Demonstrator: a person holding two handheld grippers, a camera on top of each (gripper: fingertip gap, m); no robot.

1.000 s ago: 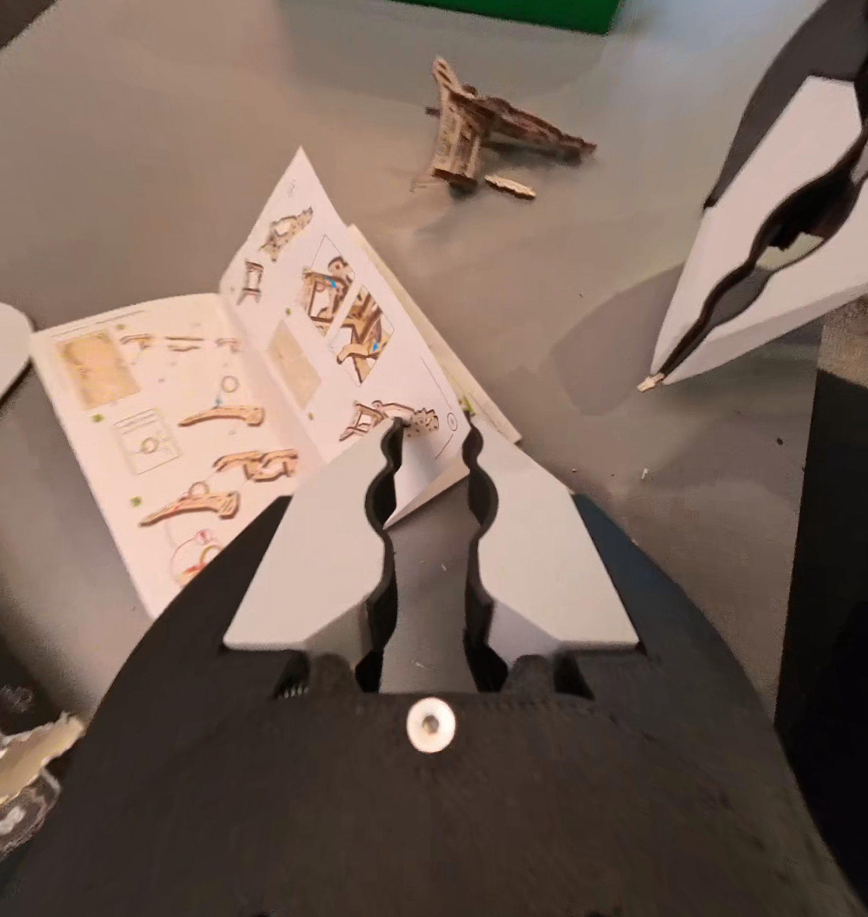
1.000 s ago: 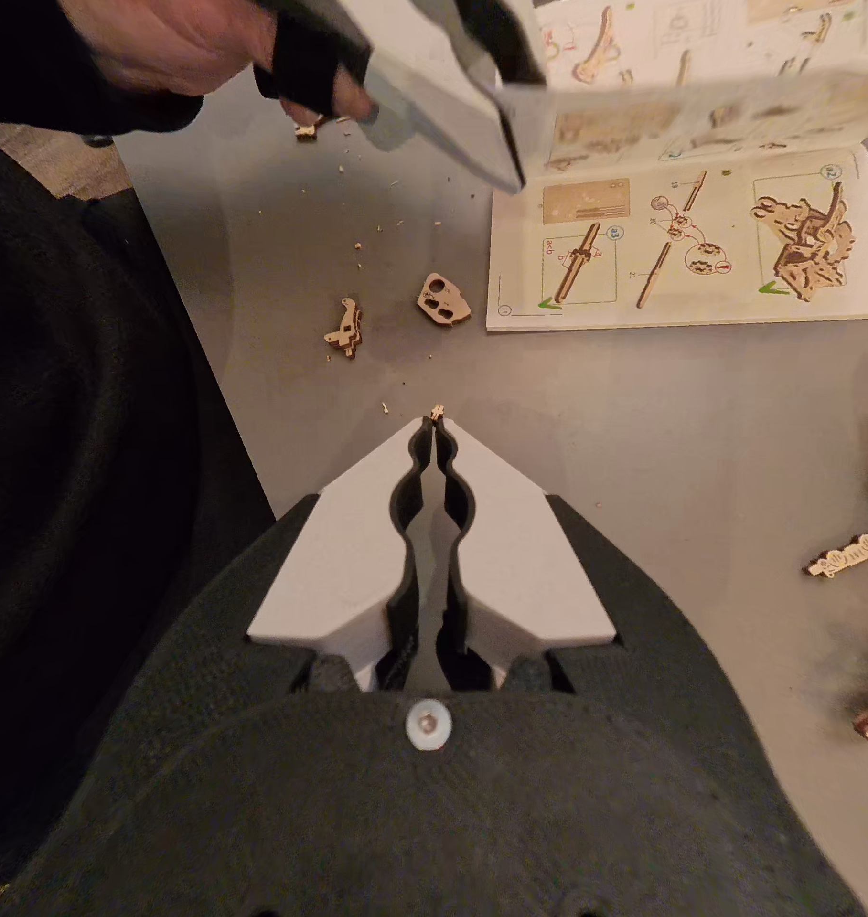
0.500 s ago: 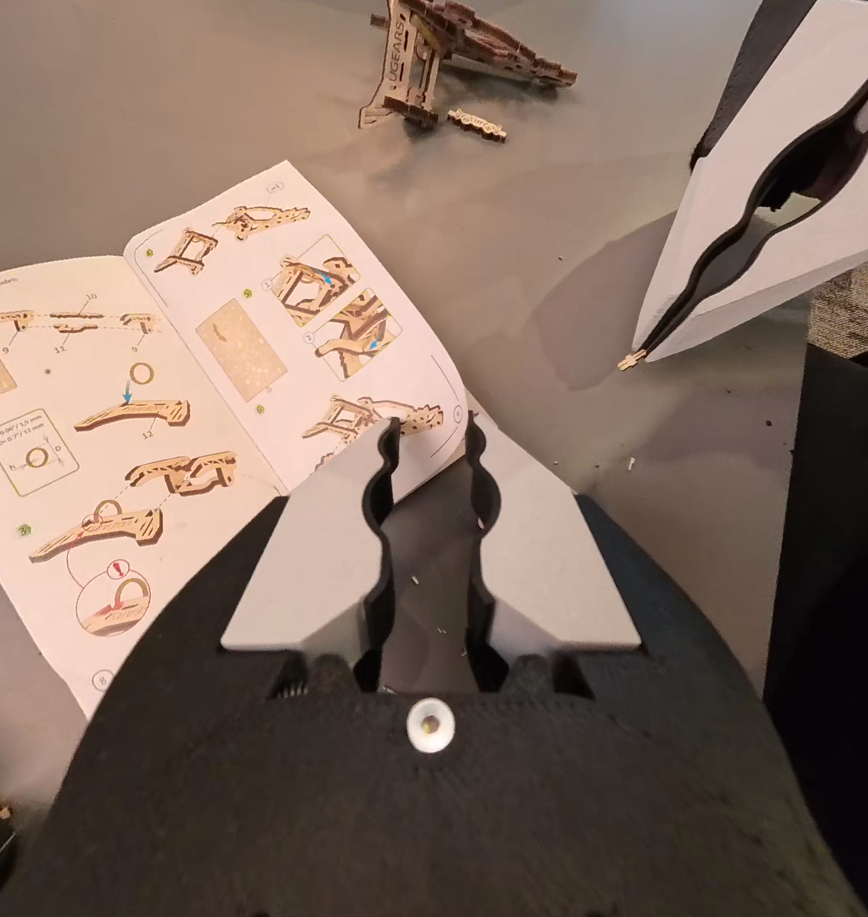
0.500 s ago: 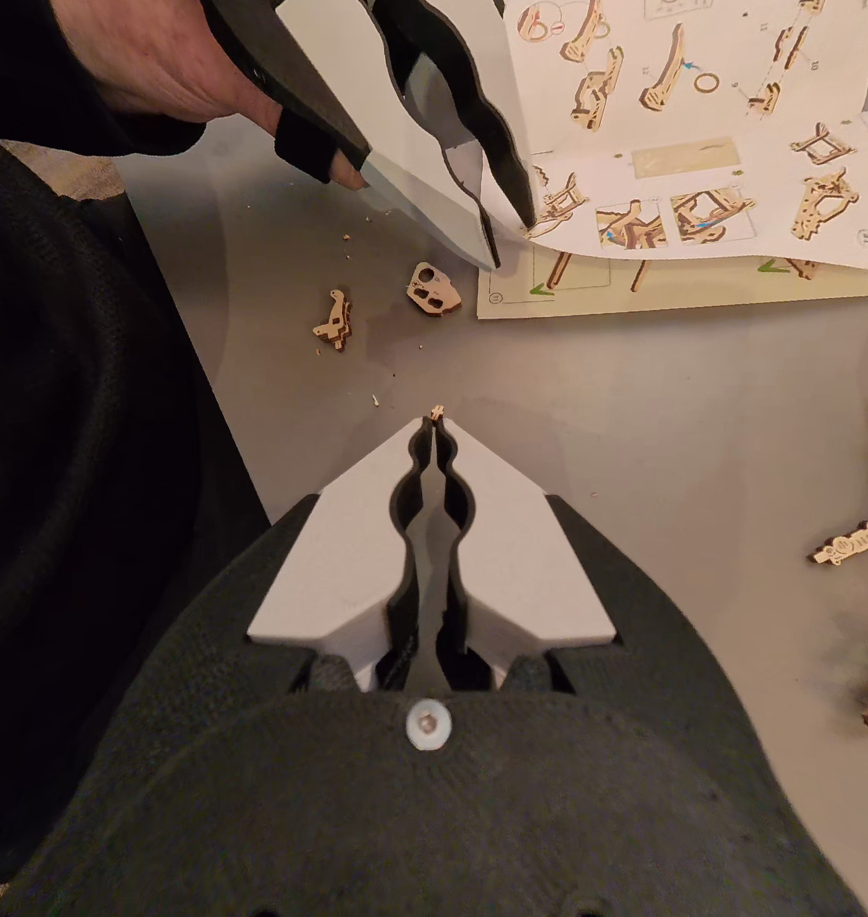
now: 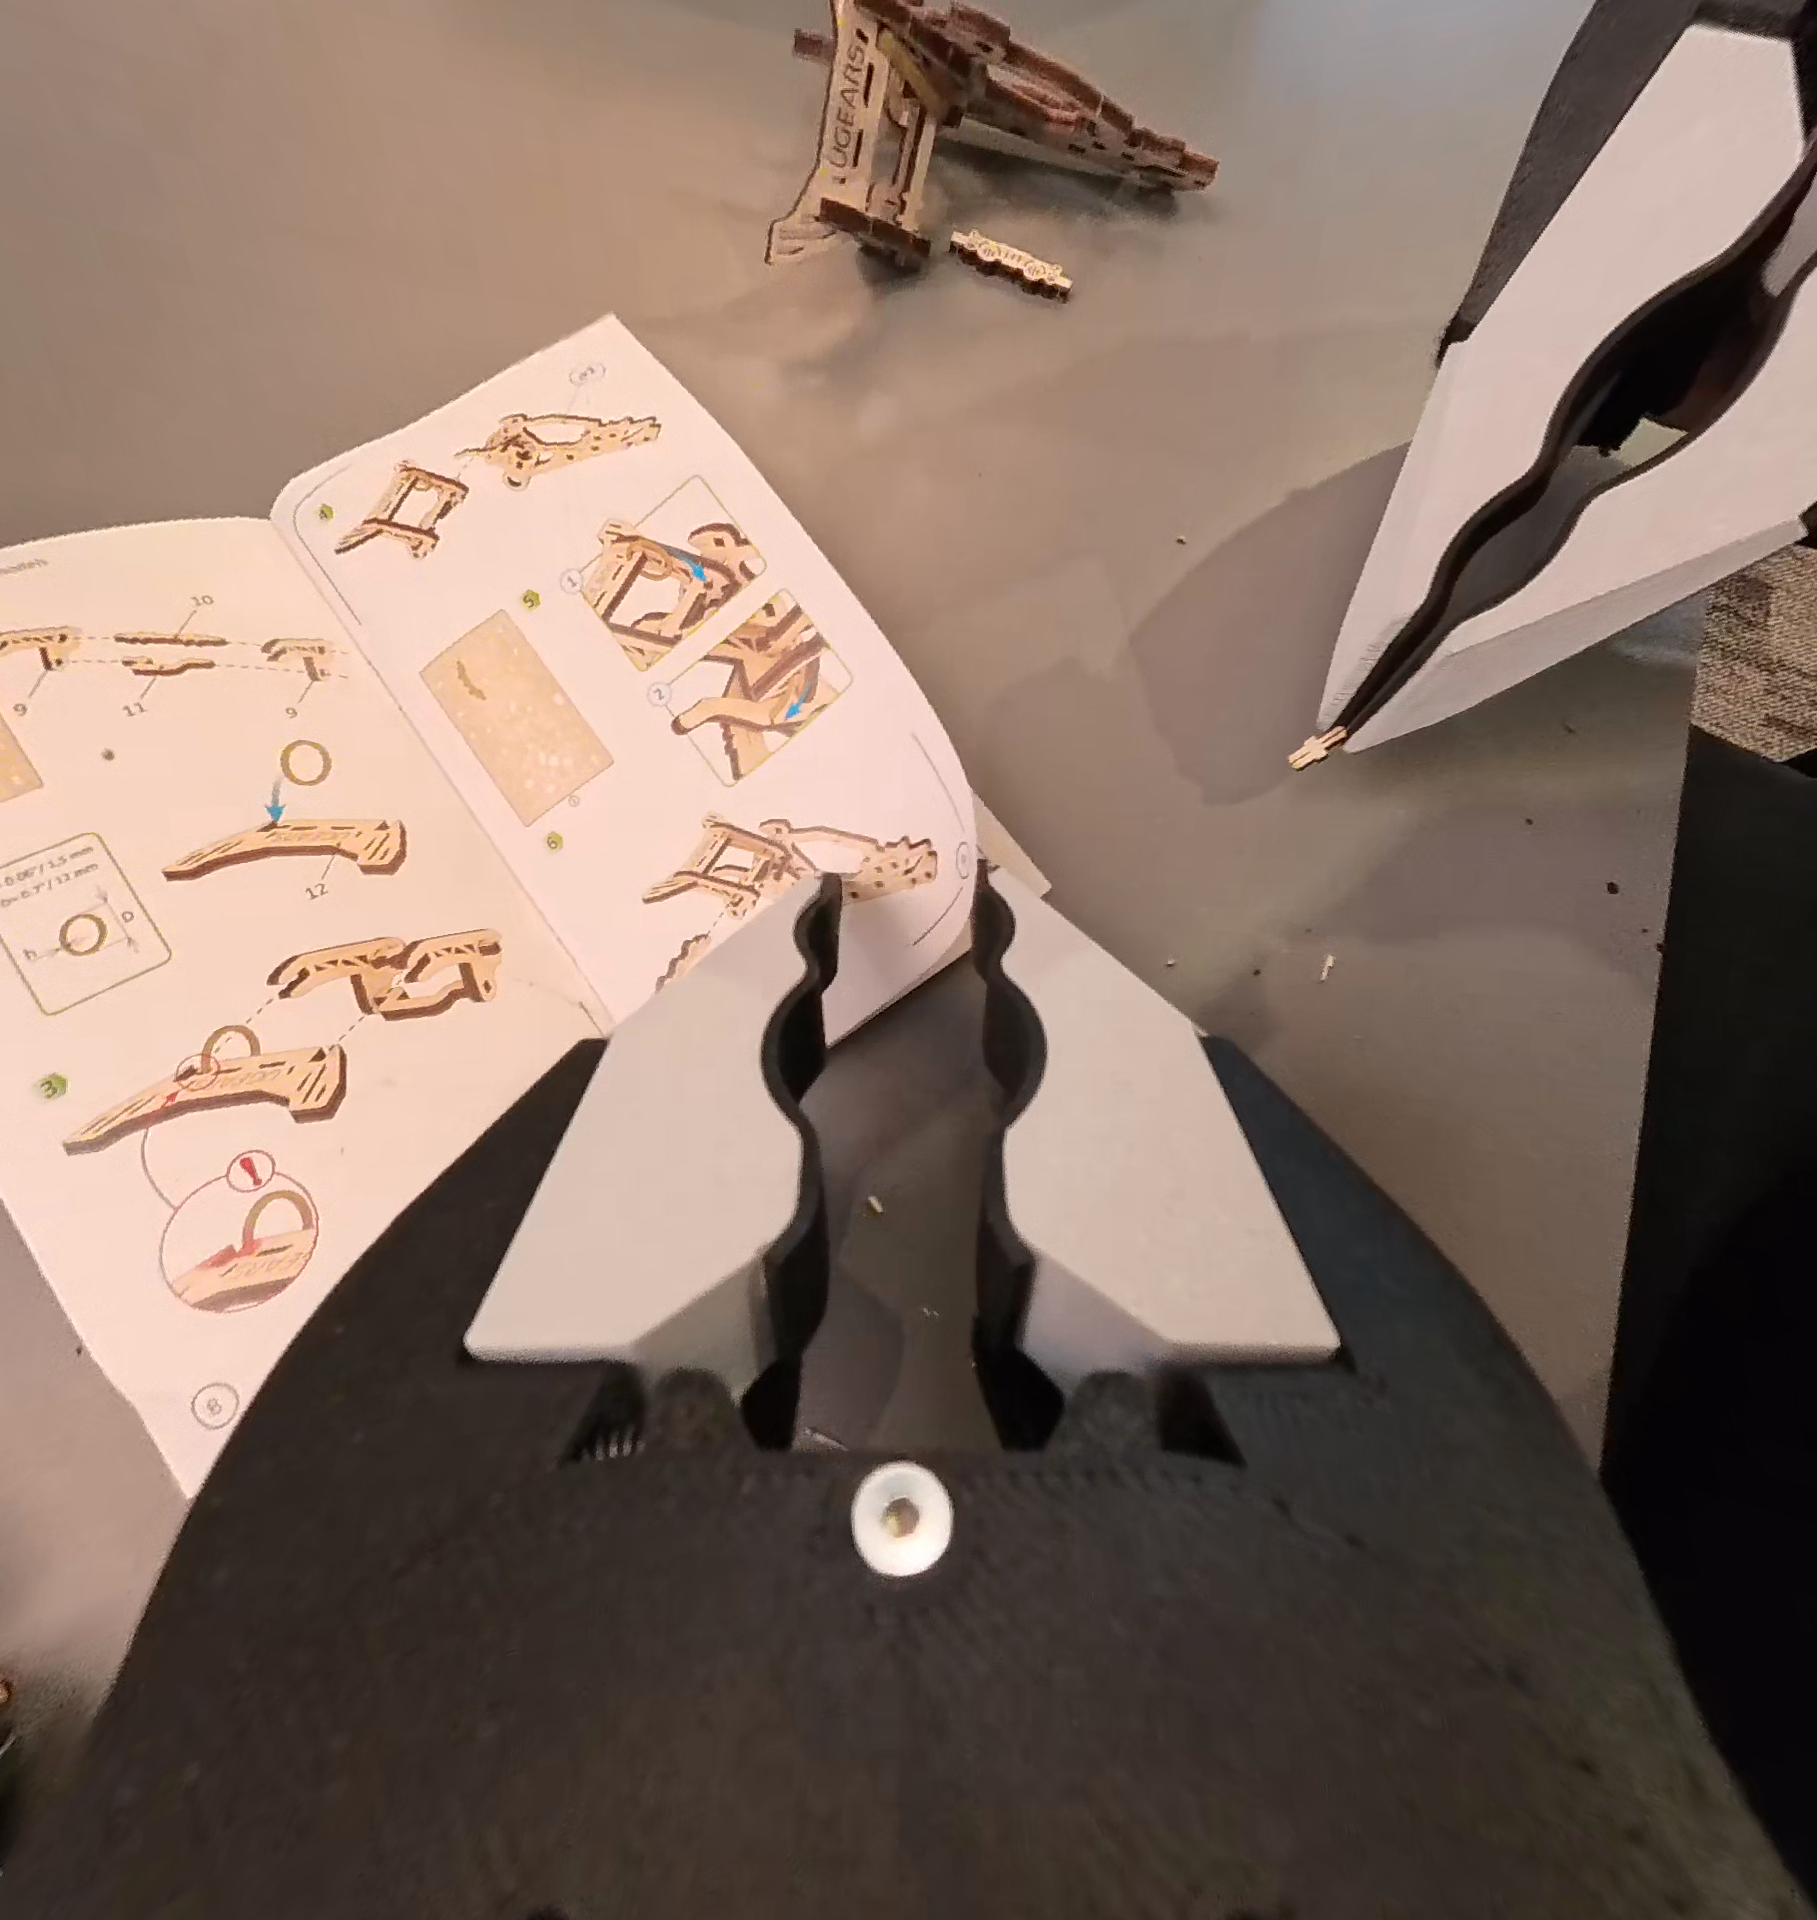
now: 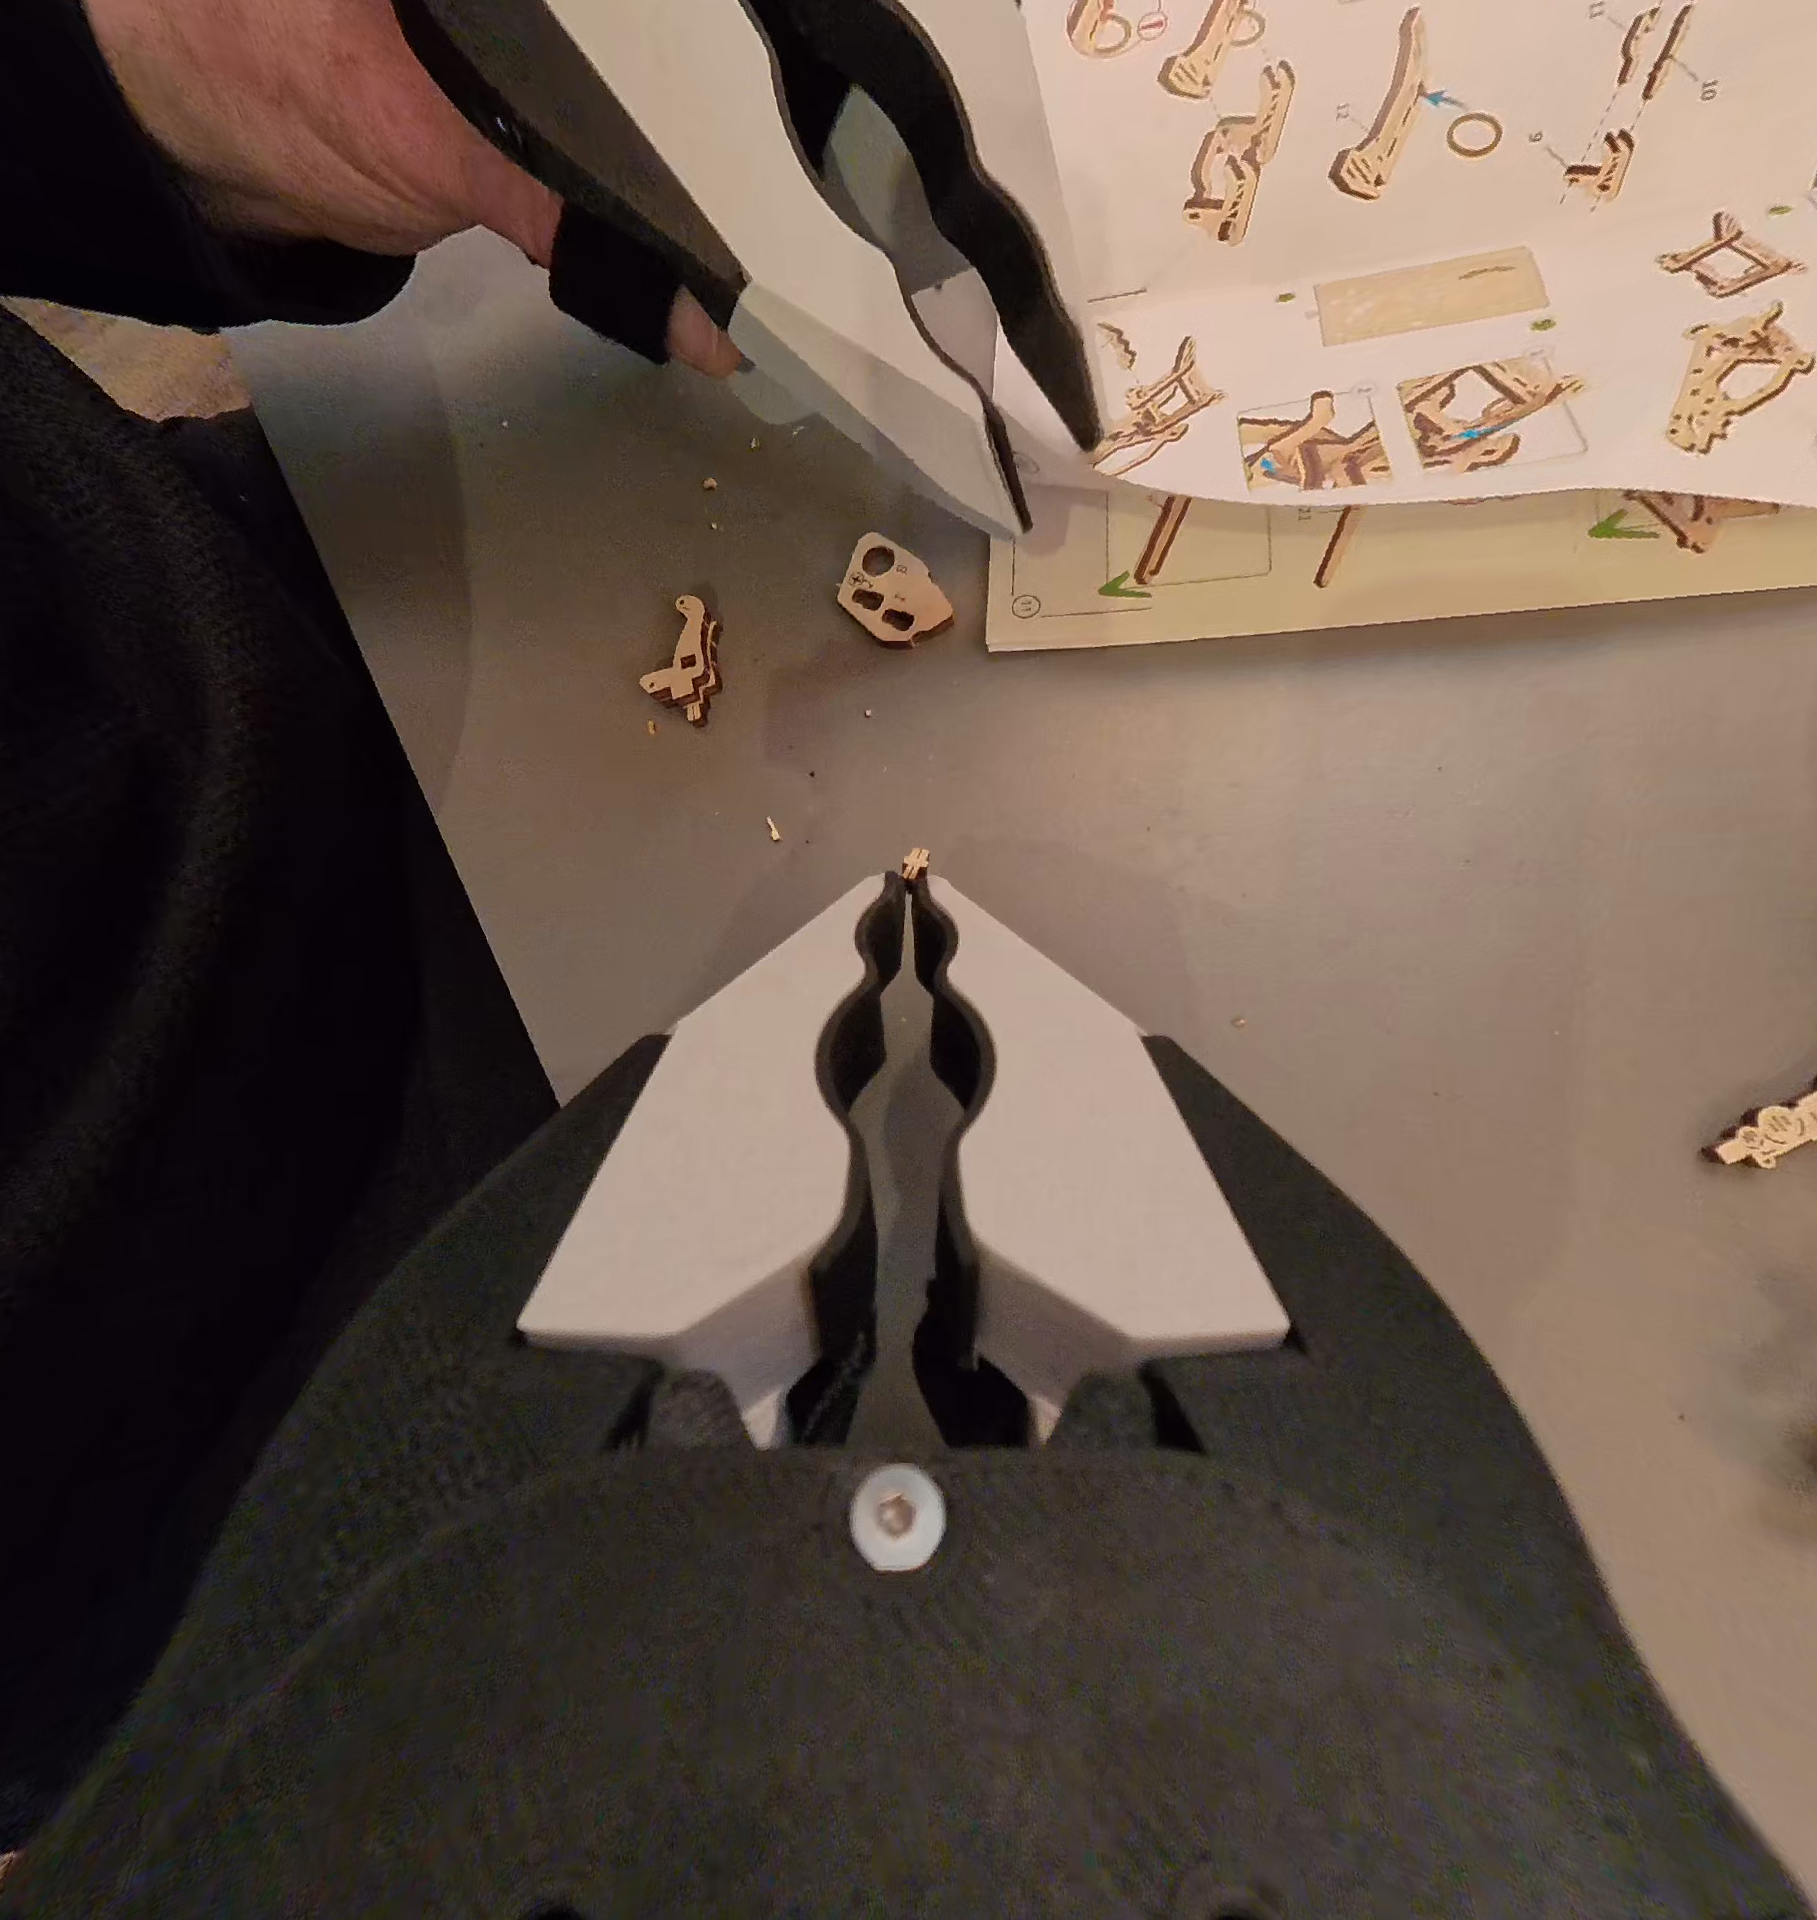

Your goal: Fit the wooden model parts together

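Observation:
My left gripper (image 5: 904,894) is open over the table, and the lower right corner of the open instruction booklet (image 5: 260,831) lies between its jaws. My right gripper (image 6: 909,881) is shut on a tiny wooden peg (image 6: 915,862) that sticks out of its tips. It also shows at the right of the left wrist view (image 5: 1335,732), with the peg (image 5: 1314,750) above the table. A part-built wooden model (image 5: 914,135) stands at the far side, with a small toothed strip (image 5: 1010,260) beside it.
Two loose wooden parts (image 6: 684,665) (image 6: 893,592) lie near the table's left edge, close to the booklet (image 6: 1506,364). The toothed strip (image 6: 1797,1127) lies at the right. A person's hand (image 6: 312,135) holds the left gripper (image 6: 1049,478). Wood crumbs dot the grey table (image 6: 1299,831). There is about 9 cm between the tips of the two grippers. Both grippers' tips are roughly 15 cm from the part-built wooden model (image 5: 914,135).
The lifted booklet page has come down and now lies almost flat and open. My left gripper has stayed open at its corner. My right gripper has kept still, holding the peg.

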